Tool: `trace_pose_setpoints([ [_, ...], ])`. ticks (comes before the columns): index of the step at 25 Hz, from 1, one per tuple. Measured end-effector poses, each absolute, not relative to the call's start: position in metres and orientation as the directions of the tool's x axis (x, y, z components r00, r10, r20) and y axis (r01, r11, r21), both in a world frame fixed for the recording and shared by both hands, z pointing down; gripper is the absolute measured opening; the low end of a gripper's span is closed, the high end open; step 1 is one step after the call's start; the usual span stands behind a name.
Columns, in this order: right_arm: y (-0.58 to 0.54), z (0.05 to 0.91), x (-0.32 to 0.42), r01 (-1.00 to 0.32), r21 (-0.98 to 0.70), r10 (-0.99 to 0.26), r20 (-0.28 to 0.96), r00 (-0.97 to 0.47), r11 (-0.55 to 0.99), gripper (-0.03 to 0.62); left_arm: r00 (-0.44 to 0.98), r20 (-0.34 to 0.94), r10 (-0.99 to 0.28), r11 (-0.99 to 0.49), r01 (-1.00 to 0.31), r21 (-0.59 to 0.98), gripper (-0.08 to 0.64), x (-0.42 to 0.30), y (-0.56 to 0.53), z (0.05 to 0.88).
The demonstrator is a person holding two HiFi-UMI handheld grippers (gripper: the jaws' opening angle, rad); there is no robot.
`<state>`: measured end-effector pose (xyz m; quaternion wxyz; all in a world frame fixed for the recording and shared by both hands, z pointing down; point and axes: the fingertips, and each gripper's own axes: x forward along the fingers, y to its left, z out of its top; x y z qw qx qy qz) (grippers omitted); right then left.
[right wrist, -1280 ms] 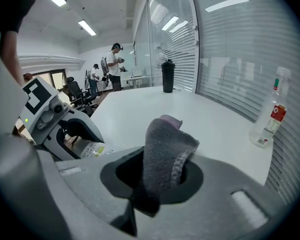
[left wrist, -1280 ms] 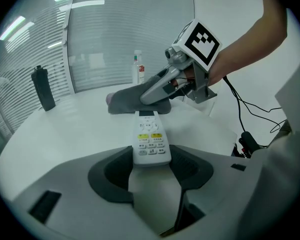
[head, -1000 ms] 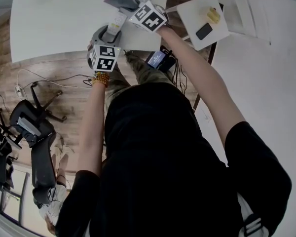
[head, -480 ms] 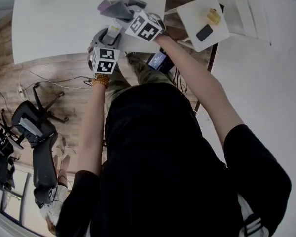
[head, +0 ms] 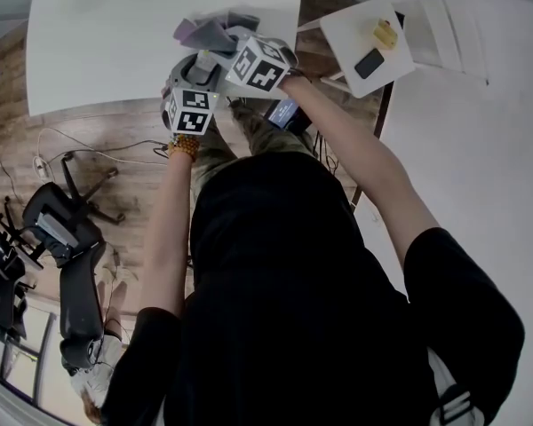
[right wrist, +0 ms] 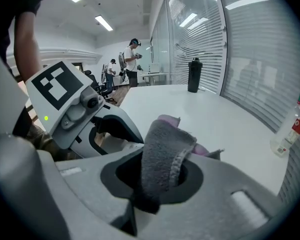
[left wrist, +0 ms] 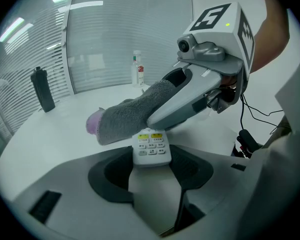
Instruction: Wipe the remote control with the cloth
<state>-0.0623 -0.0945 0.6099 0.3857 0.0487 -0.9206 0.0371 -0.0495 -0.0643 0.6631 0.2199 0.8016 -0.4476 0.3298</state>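
Head view: work sits at the white desk's [head: 115, 25] near edge. Left gripper view: left hand-held gripper [left wrist: 151, 170] clamps the white push-button remote control [left wrist: 151, 146], jaws wide; grey towelling cloth [left wrist: 130, 116] covers its far end. Right gripper view: right hand-held gripper [right wrist: 157, 179] pinches that cloth. Advised: brace remote, drag cloth flat along keys

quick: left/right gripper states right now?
Left gripper: closed, holding the remote control.
Right gripper: closed, holding the cloth.
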Motion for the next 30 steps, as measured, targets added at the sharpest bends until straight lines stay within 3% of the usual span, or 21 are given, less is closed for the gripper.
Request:
trace_pose_setpoints([
  [7,-0.074,0.61,-0.07,-0.041,-0.134,0.067,0.712,-0.699,0.99,0.069,0.376,0.725,-0.577,-0.499,-0.865,0.051,0.236,-0.051,-0.064,0.664],
  [12,-0.065,0.611,-0.07,0.037,-0.348,0.275,0.666,-0.693,0.937,0.069,0.375,0.728,-0.574,-0.498,-0.865,0.053,0.236,-0.051,-0.063,0.665],
  [16,-0.038,0.582,-0.069,0.17,-0.621,0.531,0.459,-0.713,0.765,0.069,0.377,0.731,-0.569,-0.495,-0.867,0.063,0.235,-0.049,-0.063,0.664],
  [19,-0.043,0.545,-0.065,0.235,-0.708,0.56,0.267,-0.784,0.666,0.069,0.38,0.732,-0.566,-0.496,-0.866,0.065,0.235,-0.05,-0.063,0.664],
  [21,-0.063,0.525,-0.058,0.229,-0.711,0.507,0.204,-0.837,0.665,0.069,0.38,0.732,-0.566,-0.497,-0.865,0.066,0.235,-0.05,-0.064,0.664],
  [23,-0.098,0.517,-0.047,0.145,-0.667,0.382,0.225,-0.896,0.731,0.069,0.383,0.73,-0.566,-0.498,-0.865,0.068,0.236,-0.049,-0.064,0.664],
  [26,-0.163,0.518,-0.026,-0.088,-0.484,0.105,0.357,-0.928,0.871,0.071,0.383,0.73,-0.565,-0.499,-0.864,0.068,0.235,-0.05,-0.064,0.665],
  [28,-0.199,0.531,-0.012,-0.238,-0.286,-0.075,0.483,-0.872,0.928,0.071,0.381,0.732,-0.565,-0.499,-0.864,0.065,0.235,-0.051,-0.065,0.665],
  [30,-0.218,0.553,-0.002,-0.302,-0.116,-0.177,0.597,-0.782,0.946,0.071,0.38,0.732,-0.566,-0.498,-0.865,0.065,0.235,-0.051,-0.065,0.665],
])
